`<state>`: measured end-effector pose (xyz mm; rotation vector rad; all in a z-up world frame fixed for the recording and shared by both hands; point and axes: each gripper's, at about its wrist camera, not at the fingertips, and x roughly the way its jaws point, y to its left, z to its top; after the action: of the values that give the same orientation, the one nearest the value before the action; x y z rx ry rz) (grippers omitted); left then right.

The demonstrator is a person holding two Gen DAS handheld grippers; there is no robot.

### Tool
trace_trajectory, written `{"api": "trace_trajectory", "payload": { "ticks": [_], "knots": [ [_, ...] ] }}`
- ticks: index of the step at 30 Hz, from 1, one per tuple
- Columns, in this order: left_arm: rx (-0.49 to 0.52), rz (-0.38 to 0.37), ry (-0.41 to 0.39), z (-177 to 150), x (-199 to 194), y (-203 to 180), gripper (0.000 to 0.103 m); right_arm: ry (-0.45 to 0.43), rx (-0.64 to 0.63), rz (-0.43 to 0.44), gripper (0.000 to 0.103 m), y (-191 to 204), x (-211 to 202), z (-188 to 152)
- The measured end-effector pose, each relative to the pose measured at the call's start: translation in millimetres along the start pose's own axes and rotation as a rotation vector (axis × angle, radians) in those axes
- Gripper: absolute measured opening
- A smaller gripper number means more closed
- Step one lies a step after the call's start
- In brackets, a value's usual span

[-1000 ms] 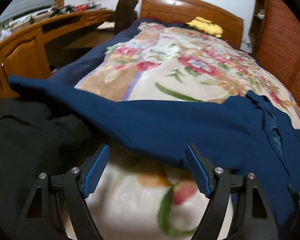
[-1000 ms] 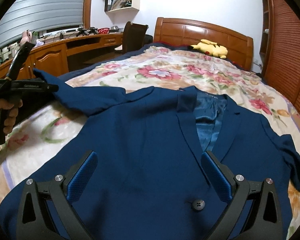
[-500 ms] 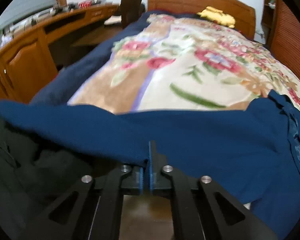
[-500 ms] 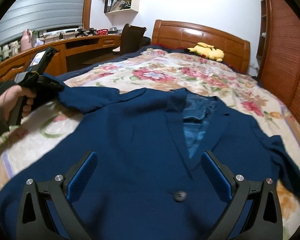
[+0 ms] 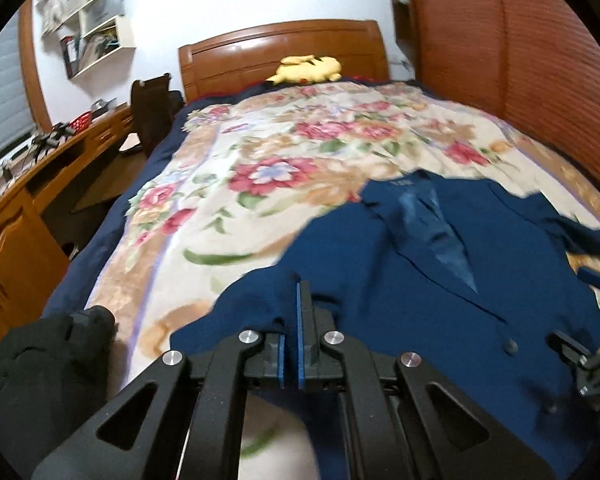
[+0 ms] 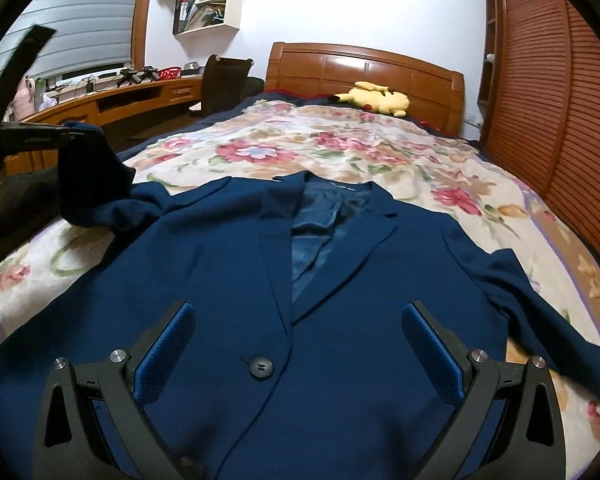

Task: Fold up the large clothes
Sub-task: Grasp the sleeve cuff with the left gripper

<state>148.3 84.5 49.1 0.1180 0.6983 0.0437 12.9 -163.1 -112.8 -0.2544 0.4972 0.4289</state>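
A navy blue suit jacket (image 6: 340, 280) lies face up on the flowered bedspread (image 6: 340, 152), collar toward the headboard, one dark button (image 6: 261, 367) at its front. My left gripper (image 5: 293, 292) is shut on the jacket's left sleeve (image 5: 260, 300), which hangs bunched from it. In the right wrist view that gripper (image 6: 66, 136) holds the sleeve (image 6: 88, 176) lifted above the bed at the left edge. My right gripper (image 6: 298, 320) hovers open over the jacket's front, nothing between its fingers. The other sleeve (image 6: 540, 312) lies spread out to the right.
A black garment (image 5: 40, 360) lies at the bed's left corner. A yellow plush toy (image 6: 374, 98) rests by the wooden headboard (image 6: 360, 66). A long wooden desk (image 6: 112, 100) and a chair (image 6: 224, 80) stand on the left, a slatted wardrobe (image 6: 548, 80) on the right.
The left gripper closed on the outstretched sleeve, then lifted it and carried it inward toward the jacket body. The right gripper stayed open and drifted slightly over the jacket front.
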Motion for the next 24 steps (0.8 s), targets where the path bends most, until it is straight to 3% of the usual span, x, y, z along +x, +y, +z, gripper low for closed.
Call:
{"api": "trace_trajectory", "payload": {
  "ticks": [3,5,7,11,13,14,19,24],
  "knots": [
    [0.021,-0.031,0.027,-11,-8,-12,0.004,0.004,0.007,0.020,0.103,6,-2,-1],
    [0.037,-0.041,0.052,-20,-14,-15,0.012,0.002,-0.007,0.024,0.103,6,-3,0],
    [0.043,-0.056,0.059,-27,-19,-19,0.034,-0.005,-0.009,0.031,0.103,6,-5,1],
    [0.022,-0.116,0.056,-46,-40,-15,0.054,-0.023,0.008,0.068,0.103,7,-11,2],
    [0.024,-0.127,0.033,-55,-53,-11,0.076,-0.031,0.004,0.073,0.103,7,-12,1],
    [0.027,-0.124,0.020,-59,-59,-10,0.080,-0.032,0.002,0.075,0.103,8,-12,1],
    [0.020,-0.089,0.002,-86,-74,6,0.081,-0.028,-0.024,0.074,0.103,9,-11,-2],
    [-0.041,-0.053,0.029,-107,-61,35,0.081,-0.019,-0.019,0.086,0.102,7,-12,-4]
  ]
}}
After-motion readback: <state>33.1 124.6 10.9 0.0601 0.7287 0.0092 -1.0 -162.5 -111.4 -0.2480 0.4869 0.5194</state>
